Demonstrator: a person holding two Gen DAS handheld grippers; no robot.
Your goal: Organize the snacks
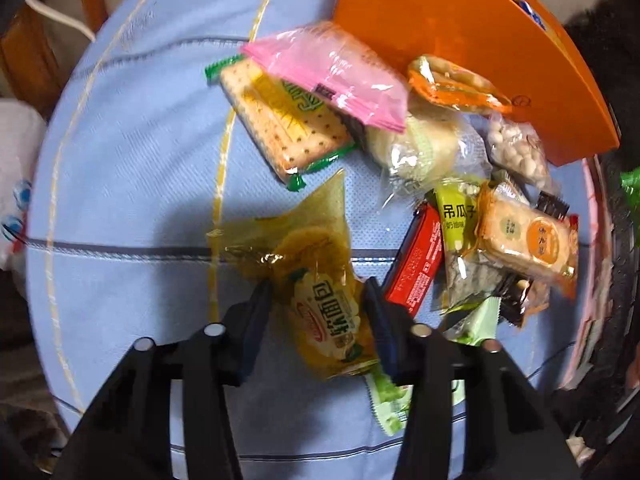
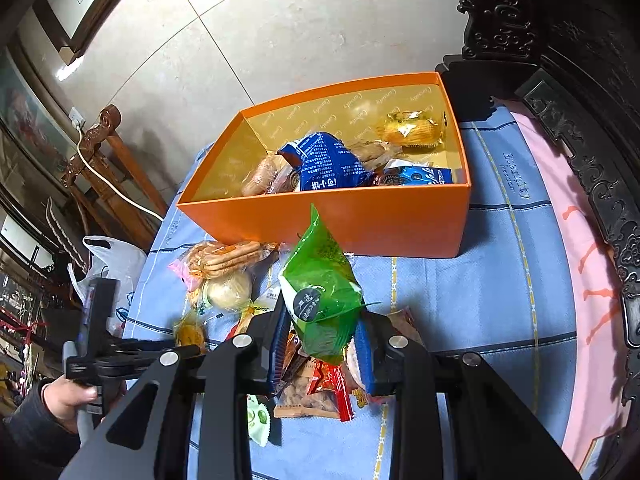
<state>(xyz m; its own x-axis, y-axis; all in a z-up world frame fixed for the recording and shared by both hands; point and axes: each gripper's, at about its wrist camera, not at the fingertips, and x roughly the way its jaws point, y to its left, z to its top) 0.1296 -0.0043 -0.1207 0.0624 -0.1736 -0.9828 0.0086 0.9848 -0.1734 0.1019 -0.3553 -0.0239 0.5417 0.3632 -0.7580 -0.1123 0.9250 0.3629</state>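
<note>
Our left hand-held gripper [image 1: 320,292] points down at the blue cloth-covered surface [image 1: 132,184], its jaws partly closed on either side of a yellow translucent bread packet [image 1: 316,280]; we cannot tell whether the pads press it. Our right hand-held gripper [image 2: 320,324] is clamped narrowly on a green plastic snack packet [image 2: 320,292], lifted above the loose snack pile [image 2: 228,276] just before the open orange cardboard box [image 2: 340,220], which already contains several wrapped snacks.
</note>
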